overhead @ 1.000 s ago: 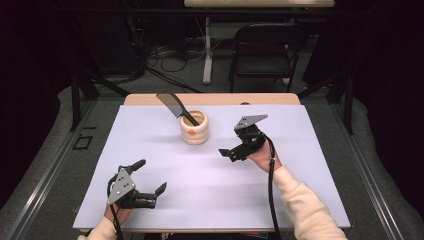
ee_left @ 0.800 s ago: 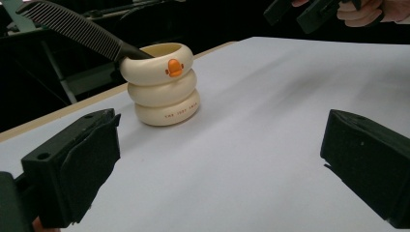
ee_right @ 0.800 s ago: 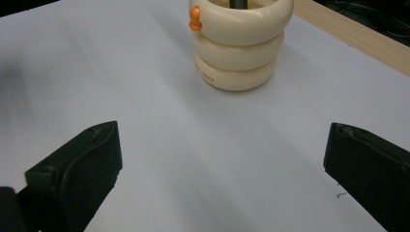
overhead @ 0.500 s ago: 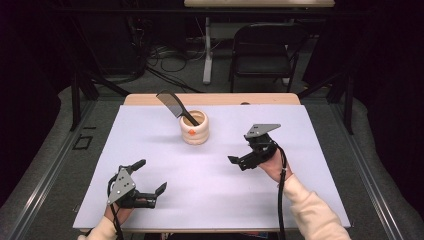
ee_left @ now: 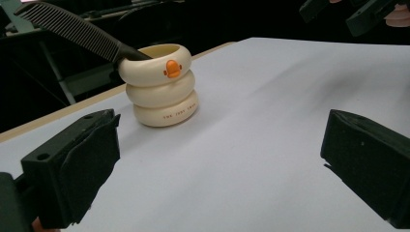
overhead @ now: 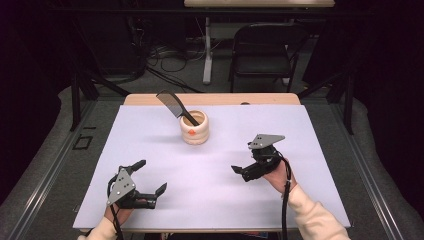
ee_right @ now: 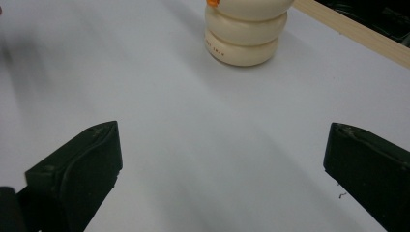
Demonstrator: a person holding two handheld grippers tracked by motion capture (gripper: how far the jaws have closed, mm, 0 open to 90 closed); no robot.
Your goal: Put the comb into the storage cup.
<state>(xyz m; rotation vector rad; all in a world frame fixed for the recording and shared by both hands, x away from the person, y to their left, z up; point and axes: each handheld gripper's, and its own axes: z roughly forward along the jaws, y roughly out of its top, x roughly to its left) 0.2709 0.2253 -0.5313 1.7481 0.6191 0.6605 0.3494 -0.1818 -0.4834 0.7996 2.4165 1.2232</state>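
We see a cream ringed holder (overhead: 194, 129) standing upright on the white tabletop (overhead: 210, 195), at about 12 o'clock from the sheet's centre, near the far edge. It looks like three stacked rings with a small orange mark on the top ring. A black comb (overhead: 174, 106) stands in it, handle down inside, toothed end leaning out toward 10 o'clock past the rim.

Left claw (overhead: 149, 177) sits at roughly 7 o'clock on the tabletop, near the front edge, held in a hand (overhead: 119, 212) with a pale sleeve. Its jaws stand wide apart, nothing between them. In the left gripper view we see the holder (ee_left: 159, 86) ahead at 11 o'clock between the spread jaws, well apart from them, comb (ee_left: 67, 29) slanting up to the left.

Right claw (overhead: 243, 172) sits at about 4 o'clock from centre, held in the other hand (overhead: 279, 175), grey three-cornered plate on top, cable trailing back along the sleeve. We read its jaws as wide too, empty. In the right gripper view the holder (ee_right: 245, 34) is at 12 o'clock, top cut off by the frame edge, well clear of the jaws, bare white sheet in between.

Neither claw touches holder or comb. Wooden edge (overhead: 220, 98) of the tabletop shows beyond the white sheet at 12 o'clock. A black folding chair (overhead: 264, 50) stands on the floor behind it.
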